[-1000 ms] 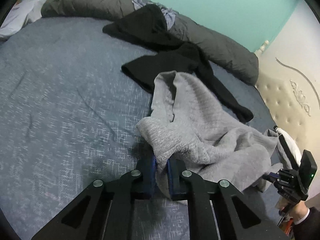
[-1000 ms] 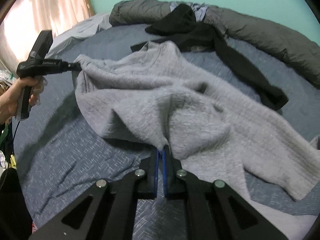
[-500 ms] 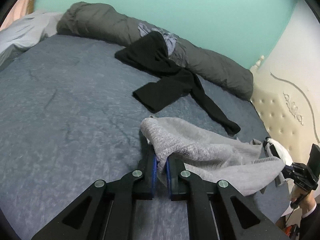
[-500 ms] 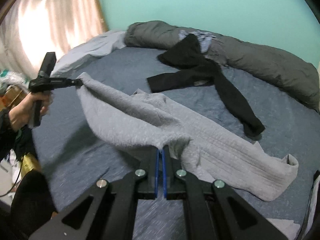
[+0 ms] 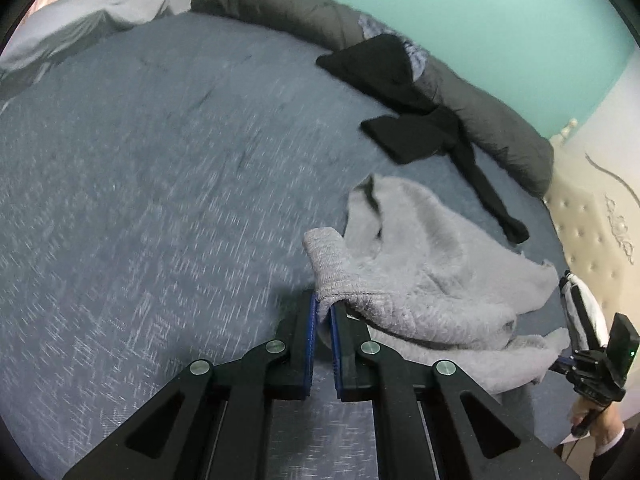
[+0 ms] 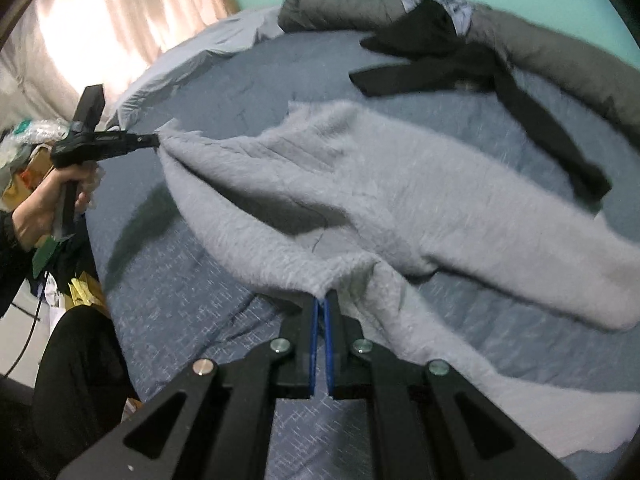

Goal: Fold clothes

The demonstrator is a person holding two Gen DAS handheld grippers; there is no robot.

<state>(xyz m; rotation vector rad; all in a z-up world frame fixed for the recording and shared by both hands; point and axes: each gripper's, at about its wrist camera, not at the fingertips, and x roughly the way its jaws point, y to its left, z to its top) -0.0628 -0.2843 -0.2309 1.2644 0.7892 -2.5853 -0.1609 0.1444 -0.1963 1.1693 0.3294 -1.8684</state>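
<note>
Sweater [image 6: 360, 184] hangs stretched between both tools over the bed [image 5: 140, 200], left tool [image 5: 324, 312] and right tool [image 6: 322, 300] each pinched on a thin bit of its edge. Knit could slip out, or a trailing sleeve could snag the black garment [image 6: 460, 68] near the far edge. Plenty of bare bed toward the pillow-side corner.

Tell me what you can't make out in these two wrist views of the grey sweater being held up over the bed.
- Grey sweater, right wrist view: its lower right part runs off the frame edge, and motion blur hides the knit.
- Left gripper, left wrist view: the pinched hem covers the pad tips.
- Black garment, both views: bunched on itself, so its type is unclear.
- Light patterned cloth, left wrist view: mostly hidden behind the black garment.
</note>
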